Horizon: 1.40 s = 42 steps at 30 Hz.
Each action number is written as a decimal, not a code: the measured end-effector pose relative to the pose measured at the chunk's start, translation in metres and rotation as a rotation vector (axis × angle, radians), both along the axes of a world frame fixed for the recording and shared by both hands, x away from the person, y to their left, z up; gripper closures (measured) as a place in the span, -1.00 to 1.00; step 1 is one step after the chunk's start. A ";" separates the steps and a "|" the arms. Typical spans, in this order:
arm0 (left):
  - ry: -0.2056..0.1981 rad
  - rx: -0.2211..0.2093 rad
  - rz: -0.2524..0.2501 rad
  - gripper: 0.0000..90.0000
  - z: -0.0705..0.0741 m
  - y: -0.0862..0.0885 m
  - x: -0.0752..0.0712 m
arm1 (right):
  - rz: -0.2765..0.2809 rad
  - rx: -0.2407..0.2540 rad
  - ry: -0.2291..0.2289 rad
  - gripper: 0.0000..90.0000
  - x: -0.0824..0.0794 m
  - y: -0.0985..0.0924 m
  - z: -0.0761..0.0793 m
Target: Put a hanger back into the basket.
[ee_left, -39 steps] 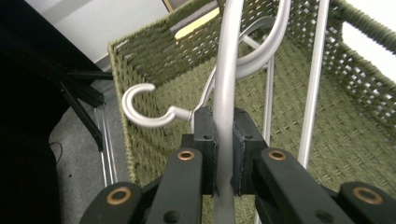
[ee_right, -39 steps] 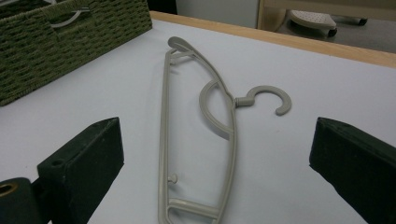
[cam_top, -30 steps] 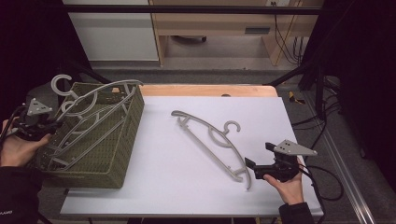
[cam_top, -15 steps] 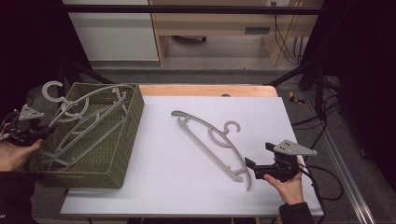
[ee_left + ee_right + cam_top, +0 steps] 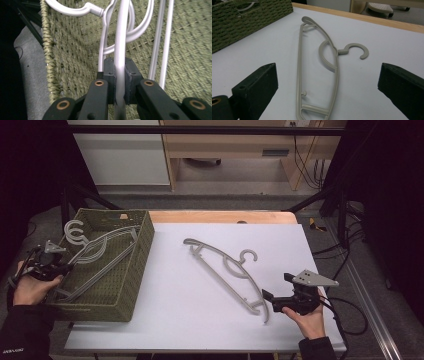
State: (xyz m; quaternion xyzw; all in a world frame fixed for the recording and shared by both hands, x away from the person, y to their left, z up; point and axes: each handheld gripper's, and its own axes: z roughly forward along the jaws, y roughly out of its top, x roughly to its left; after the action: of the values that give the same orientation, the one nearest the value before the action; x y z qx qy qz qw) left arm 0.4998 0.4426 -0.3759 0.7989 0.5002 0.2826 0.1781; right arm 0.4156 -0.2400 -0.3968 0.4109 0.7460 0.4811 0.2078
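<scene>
The left claw (image 5: 119,82) was clamped on the bar of a grey hanger (image 5: 102,251) lying in the green woven basket (image 5: 131,285) at the left edge of the white surface (image 5: 200,320) — its hook (image 5: 75,231) poked up over the basket's far-left rim, likely because the hanger was too long to lie flat inside. At least one more hanger seemed to lie beneath it. The right claw (image 5: 282,289) stood wide and empty, low over the surface, lined up just beside the near end of a second hanger (image 5: 319,72) lying flat mid-surface — apparently ready to take it.
</scene>
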 end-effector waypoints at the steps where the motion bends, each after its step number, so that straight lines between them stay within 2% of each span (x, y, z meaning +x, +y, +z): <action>1: 0.005 -0.004 0.002 0.82 0.000 0.000 0.001 | 0.001 0.000 0.001 -0.93 0.000 0.000 0.000; 3: 0.012 -0.018 0.012 0.77 0.001 -0.001 0.002 | 0.002 -0.001 0.002 -0.93 0.000 0.001 0.000; 5: 0.009 -0.019 0.025 0.59 0.001 -0.001 0.002 | 0.003 -0.001 0.000 -0.93 0.000 0.001 0.000; 7: 0.006 -0.030 0.030 0.61 0.002 0.001 0.001 | 0.000 0.005 0.001 -0.93 0.000 0.001 0.000; 11: -0.021 -0.069 0.023 0.55 0.008 0.001 -0.003 | 0.002 0.000 -0.002 -0.93 0.000 0.000 0.001; 15: -0.072 -0.119 -0.001 0.41 0.016 -0.005 -0.010 | -0.002 0.002 0.002 -0.93 0.000 0.000 0.001; 16: -0.072 -0.119 -0.001 0.37 0.016 -0.005 -0.010 | 0.000 0.002 0.000 -0.92 0.000 0.000 0.001; 17: -0.097 -0.147 -0.030 0.32 0.021 -0.011 -0.014 | -0.001 0.001 0.000 -0.92 0.000 0.000 0.001; 22: -0.189 -0.206 -0.094 0.05 0.030 -0.026 -0.025 | -0.003 -0.001 0.010 -0.91 0.001 0.001 0.000; 25: -0.235 -0.281 -0.131 -0.03 0.035 -0.036 -0.032 | -0.001 -0.007 0.014 -0.90 0.003 0.002 0.000; 27: -0.243 -0.318 -0.149 -0.10 0.038 -0.041 -0.036 | 0.004 -0.009 0.019 -0.89 0.004 0.003 0.000; 28: -0.259 -0.340 -0.157 -0.13 0.039 -0.046 -0.039 | 0.004 -0.012 0.020 -0.88 0.005 0.004 0.000; 33: -0.295 -0.365 -0.219 -0.35 0.039 -0.073 -0.048 | 0.002 -0.010 0.025 -0.86 0.008 0.007 0.002; 35: -0.304 -0.394 -0.245 -0.42 0.038 -0.084 -0.051 | 0.008 -0.012 0.022 -0.86 0.009 0.008 0.003; 42: -0.307 -0.432 -0.315 -0.65 0.028 -0.127 -0.060 | 0.015 -0.001 0.037 -0.84 0.015 0.010 0.002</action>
State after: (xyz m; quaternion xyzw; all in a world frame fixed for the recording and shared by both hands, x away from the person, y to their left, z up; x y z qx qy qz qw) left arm 0.4403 0.3155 -0.3479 0.7583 0.3858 0.2562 0.4588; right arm 0.4301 -0.2295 -0.3949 0.4141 0.7529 0.4747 0.1906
